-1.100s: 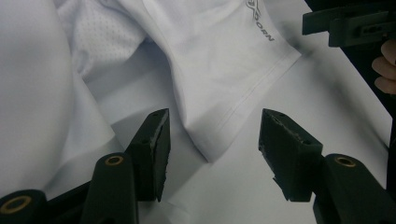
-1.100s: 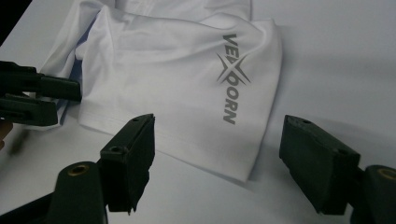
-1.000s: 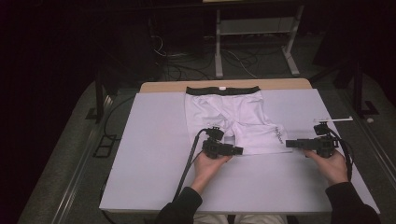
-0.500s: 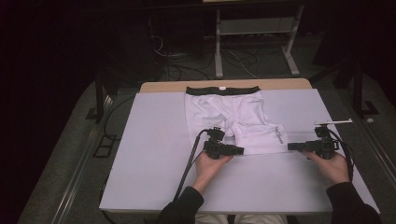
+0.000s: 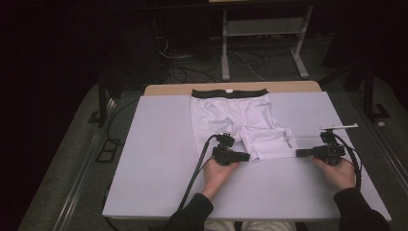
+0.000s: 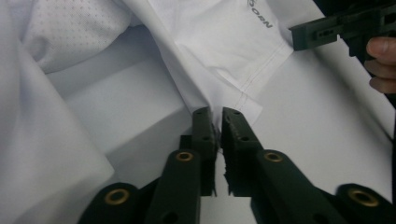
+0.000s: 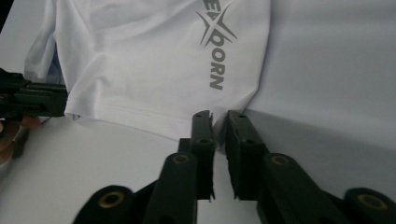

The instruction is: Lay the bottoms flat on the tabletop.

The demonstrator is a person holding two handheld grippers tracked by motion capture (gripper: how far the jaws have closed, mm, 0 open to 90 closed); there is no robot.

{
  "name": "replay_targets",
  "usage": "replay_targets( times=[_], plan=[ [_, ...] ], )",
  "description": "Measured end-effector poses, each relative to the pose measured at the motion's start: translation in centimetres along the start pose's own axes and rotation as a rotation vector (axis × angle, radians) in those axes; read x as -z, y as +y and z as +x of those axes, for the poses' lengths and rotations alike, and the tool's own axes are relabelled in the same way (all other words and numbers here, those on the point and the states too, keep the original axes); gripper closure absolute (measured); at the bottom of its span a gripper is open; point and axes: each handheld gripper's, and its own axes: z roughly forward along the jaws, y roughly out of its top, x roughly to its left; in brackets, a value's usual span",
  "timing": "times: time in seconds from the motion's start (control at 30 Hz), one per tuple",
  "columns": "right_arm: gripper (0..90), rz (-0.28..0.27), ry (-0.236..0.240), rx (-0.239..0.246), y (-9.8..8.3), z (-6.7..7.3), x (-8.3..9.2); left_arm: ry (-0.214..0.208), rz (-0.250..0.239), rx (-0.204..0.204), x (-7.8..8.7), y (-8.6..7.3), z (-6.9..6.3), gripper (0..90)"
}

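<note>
Shorts (image 5: 243,122) are light, limp, slippery fabric; both grippers, left (image 6: 217,122) and right (image 7: 219,122), have just closed, pinching the near hem's corners.

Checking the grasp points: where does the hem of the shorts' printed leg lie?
In the high view the hem lies near the table's front centre, stretched between the left gripper and right gripper, both closed on its corners.
</note>
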Motion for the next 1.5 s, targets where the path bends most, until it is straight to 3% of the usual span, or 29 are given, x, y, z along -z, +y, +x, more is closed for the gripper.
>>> replay_targets(
  times=[0.13, 0.33, 0.63, 0.73, 0.93, 1.17, 1.3, 1.5],
  plan=[
    [87.4, -0.006, 0.006, -0.023, 0.0, -0.3, 0.0, 0.011, -0.004, -0.014, -0.1, 0.0, -0.1, 88.4],
    [88.0, -0.006, -0.002, -0.009, 0.0, -0.2, 0.2, 0.008, -0.005, -0.03, -0.1, 0.0, -0.2, 89.4],
    [88.4, -0.045, 0.03, -0.026, -0.3, -0.4, 1.4, 0.008, -0.017, -0.033, 1.4, 0.2, -0.6, 89.5],
    [88.5, -0.047, 0.027, -0.01, -1.0, -0.1, 2.1, 0.009, -0.017, -0.04, 1.8, 0.2, -1.1, 89.5],
    [88.5, -0.052, 0.025, 0.008, -1.9, 0.3, 3.0, 0.01, 0.012, -0.064, 1.8, -0.4, -2.4, 89.6],
    [88.5, -0.059, 0.037, -0.013, -3.2, -0.1, 4.2, -0.004, 0.057, -0.085, 1.2, -1.5, -3.7, 89.5],
    [88.5, -0.038, 0.025, -0.005, -4.1, 0.0, 4.7, -0.017, 0.087, -0.105, 1.1, -2.0, -4.4, 89.5],
    [88.5, -0.03, 0.048, -0.006, -5.3, 0.1, 5.6, -0.033, 0.121, -0.146, 1.6, -2.9, -5.7, 89.5]
  ],
)
